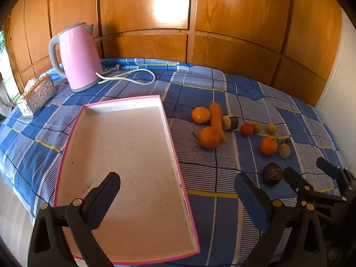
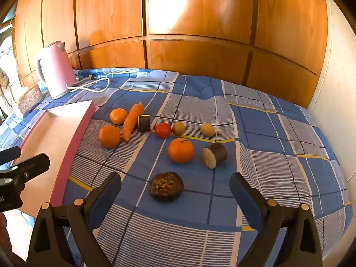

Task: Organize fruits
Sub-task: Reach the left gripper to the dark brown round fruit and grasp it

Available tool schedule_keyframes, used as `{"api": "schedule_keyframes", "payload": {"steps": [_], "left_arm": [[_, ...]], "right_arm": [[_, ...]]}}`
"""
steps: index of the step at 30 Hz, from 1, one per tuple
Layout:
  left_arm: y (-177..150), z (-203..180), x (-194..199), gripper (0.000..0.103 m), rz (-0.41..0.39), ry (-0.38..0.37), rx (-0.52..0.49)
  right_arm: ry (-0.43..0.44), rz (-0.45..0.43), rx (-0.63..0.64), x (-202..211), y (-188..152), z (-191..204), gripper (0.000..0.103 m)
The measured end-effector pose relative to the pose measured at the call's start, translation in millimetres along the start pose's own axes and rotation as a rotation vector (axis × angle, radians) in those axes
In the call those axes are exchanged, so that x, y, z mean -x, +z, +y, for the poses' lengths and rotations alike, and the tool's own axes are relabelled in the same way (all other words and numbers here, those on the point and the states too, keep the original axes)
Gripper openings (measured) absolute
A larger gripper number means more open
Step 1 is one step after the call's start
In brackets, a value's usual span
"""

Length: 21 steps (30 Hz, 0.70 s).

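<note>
Right wrist view: dark halved fruit (image 2: 166,186) is seen lying cut face up, between the spread fingers of the right gripper (image 2: 175,185)
Left gripper (image 1: 178,188): held wide apart, nothing gripped, above the tray (image 1: 169,133)
Handling: judged light, soft; best taken across the rind

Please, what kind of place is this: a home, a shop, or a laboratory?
Most likely a home. A checked blue cloth covers the table, wooden cabinet doors stand behind it, and a pink electric kettle and a tissue box sit at its far left.
</note>
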<state>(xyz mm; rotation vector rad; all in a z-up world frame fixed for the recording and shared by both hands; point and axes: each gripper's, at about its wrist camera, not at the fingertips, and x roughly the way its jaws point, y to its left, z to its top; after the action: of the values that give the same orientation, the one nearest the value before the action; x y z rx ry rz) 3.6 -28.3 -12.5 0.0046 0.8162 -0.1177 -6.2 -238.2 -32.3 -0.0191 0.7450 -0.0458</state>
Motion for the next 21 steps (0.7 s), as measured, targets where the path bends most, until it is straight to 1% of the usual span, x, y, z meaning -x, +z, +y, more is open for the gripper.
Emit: {"api": "schedule_keyframes", "payload": {"steps": [9,13,17,20,21], "left_arm": [[1.4,-12.3,-3.6,0.103,0.009,-0.022,-0.051],[2.8,-20.6,-6.4,0.103,0.021,-0.046,-0.076],[2.8,-31.0,-10.4,0.103,0.044,-0.092,-0.117],[4.1,-40.3,-17.0,0.102,0.081,-0.157,-0.132],[4.7,-44.5,-19.5,0.095,0.09,-0.187,-0.145]], "right_arm": [[-0.033,0.004,-0.041,0.6,0.9,-19.4,0.099],[-0.048,0.007,-0.06,0.2,-0.7,-30.3,0.099],[-0.053,0.006,-0.086,-2.3,3.3,-39.0,0.099],[-0.086,0.023,-0.097,-2.8,2.3,-50.9,0.099],[-0.098,0.048,-0.1,-4.1,4.6,-55.4,0.095]]}}
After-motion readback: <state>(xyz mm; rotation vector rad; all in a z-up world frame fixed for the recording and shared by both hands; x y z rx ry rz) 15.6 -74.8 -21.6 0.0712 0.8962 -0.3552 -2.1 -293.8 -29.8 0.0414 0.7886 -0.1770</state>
